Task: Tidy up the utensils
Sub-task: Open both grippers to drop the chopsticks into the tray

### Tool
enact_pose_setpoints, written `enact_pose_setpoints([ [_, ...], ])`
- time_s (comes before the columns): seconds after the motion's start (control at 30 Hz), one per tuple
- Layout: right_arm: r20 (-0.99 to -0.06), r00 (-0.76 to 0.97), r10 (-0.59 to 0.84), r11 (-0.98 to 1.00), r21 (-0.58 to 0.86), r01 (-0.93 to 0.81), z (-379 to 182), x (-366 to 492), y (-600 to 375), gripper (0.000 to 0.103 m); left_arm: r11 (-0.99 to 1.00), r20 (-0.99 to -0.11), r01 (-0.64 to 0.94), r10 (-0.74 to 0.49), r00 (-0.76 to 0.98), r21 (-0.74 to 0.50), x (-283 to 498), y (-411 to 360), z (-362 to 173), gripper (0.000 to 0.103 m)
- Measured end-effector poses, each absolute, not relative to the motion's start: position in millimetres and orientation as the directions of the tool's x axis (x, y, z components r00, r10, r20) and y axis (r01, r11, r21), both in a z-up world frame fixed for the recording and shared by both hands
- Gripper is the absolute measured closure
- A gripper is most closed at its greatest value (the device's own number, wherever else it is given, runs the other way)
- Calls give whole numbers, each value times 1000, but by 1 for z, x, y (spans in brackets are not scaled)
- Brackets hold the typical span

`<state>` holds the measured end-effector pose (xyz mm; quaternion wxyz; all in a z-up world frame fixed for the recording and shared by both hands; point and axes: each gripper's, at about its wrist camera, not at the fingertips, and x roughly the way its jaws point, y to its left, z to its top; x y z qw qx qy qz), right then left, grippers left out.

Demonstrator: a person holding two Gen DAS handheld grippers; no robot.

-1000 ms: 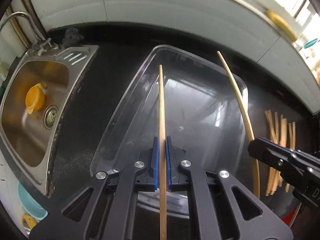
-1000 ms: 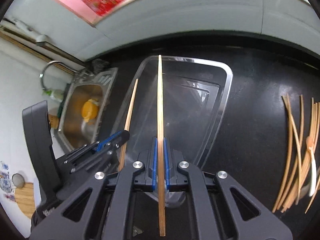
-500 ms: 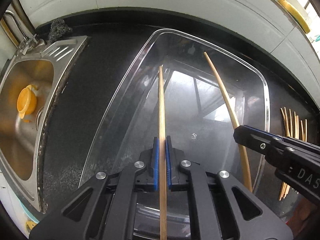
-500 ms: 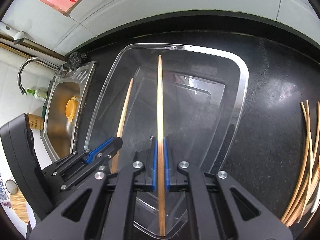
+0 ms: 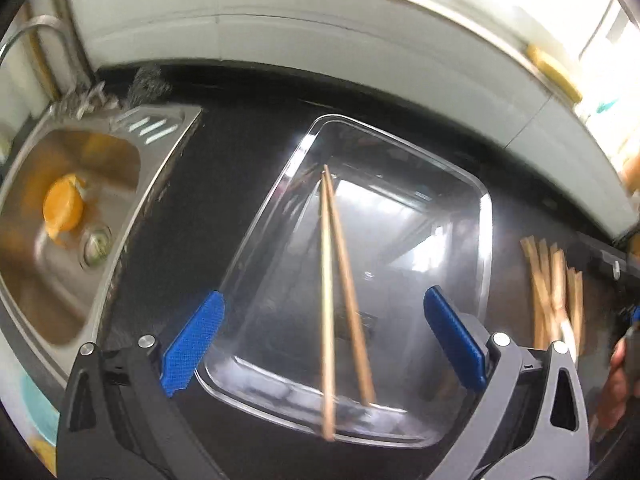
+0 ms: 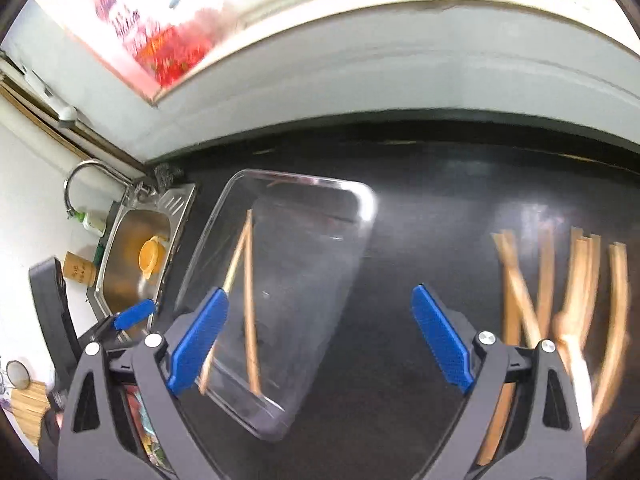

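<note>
Two wooden chopsticks (image 5: 340,280) lie in a clear plastic tray (image 5: 486,248) on the black counter, tips together at the far end. My left gripper (image 5: 324,344) is open and empty above the tray's near end. My right gripper (image 6: 320,340) is open and empty, right of the tray (image 6: 360,208), where the chopsticks (image 6: 248,300) also show. A loose pile of chopsticks (image 6: 560,300) lies on the counter to the right; it also shows in the left wrist view (image 5: 552,288).
A steel sink (image 5: 60,280) with an orange cup (image 5: 64,208) sits left of the tray. A faucet (image 6: 80,184) stands behind it. The white tiled wall (image 5: 320,40) runs along the back of the counter.
Both grippers opened and let go of their chopsticks, which now lie in the tray. Both grippers pulled back and up; the right one swung right toward the pile.
</note>
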<state>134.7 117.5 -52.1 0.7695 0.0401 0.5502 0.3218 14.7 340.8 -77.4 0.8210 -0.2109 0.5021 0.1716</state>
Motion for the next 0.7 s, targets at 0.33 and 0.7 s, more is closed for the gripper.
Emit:
enact_pose_setpoints([
  [0.33,-845,320,428,893,342,-291,-37,93,-90,13,901,-877,-412,85,474,-136,-14,265,-49,5],
  [0.7,-896,368,251,963,191,-190,-71,81,-243,13,968,-903,-232,17,429,-92,48,83,-85,5],
])
